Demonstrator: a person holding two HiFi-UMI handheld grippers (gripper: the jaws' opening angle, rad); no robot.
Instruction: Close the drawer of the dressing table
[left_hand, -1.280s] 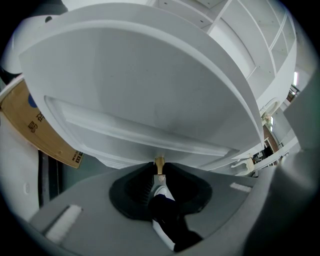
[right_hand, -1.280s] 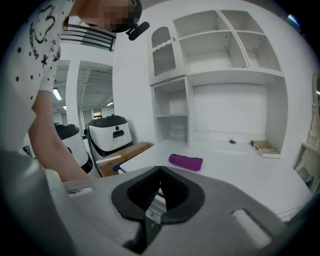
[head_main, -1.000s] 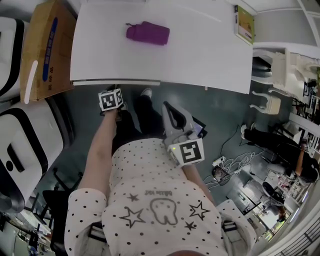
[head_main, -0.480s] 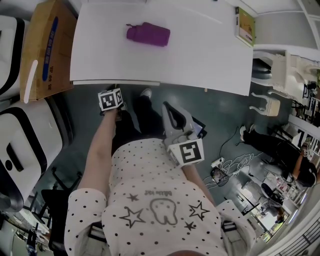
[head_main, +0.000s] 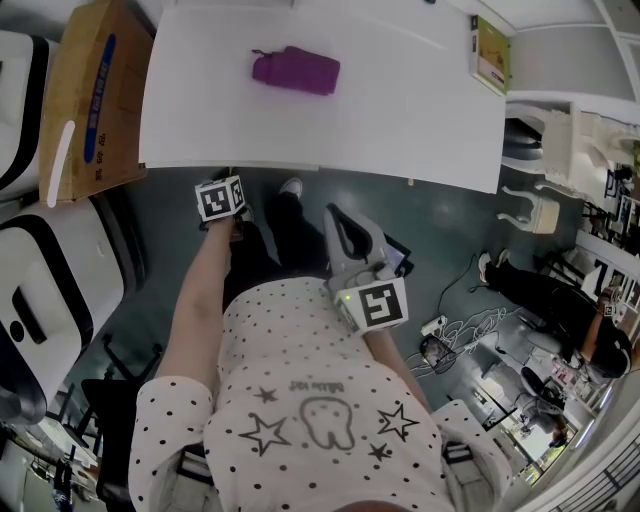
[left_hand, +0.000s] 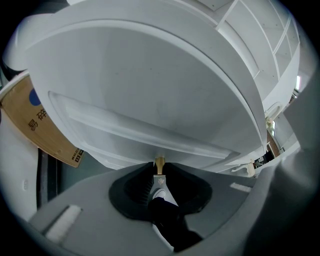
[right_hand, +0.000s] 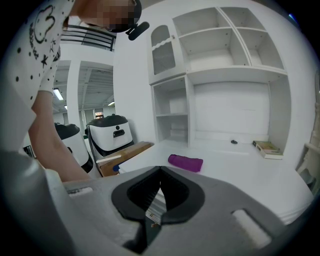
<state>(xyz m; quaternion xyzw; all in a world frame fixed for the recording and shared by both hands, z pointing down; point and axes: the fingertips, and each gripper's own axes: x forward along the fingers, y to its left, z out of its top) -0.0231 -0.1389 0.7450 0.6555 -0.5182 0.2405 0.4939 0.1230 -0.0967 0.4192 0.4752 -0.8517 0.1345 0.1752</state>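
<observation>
The white dressing table fills the top of the head view. Its drawer front shows as a thin lip along the near edge, almost flush with it. In the left gripper view the drawer front looms overhead, seen from below. Its small brass knob sits right at the tips of my left gripper, which is shut on it. In the head view the left gripper reaches under the table edge. My right gripper is shut and holds nothing, held near the person's torso; its jaws point over the tabletop.
A purple pouch and a book lie on the tabletop. A cardboard box leans at the table's left, beside white machines. A white chair and floor cables are at the right.
</observation>
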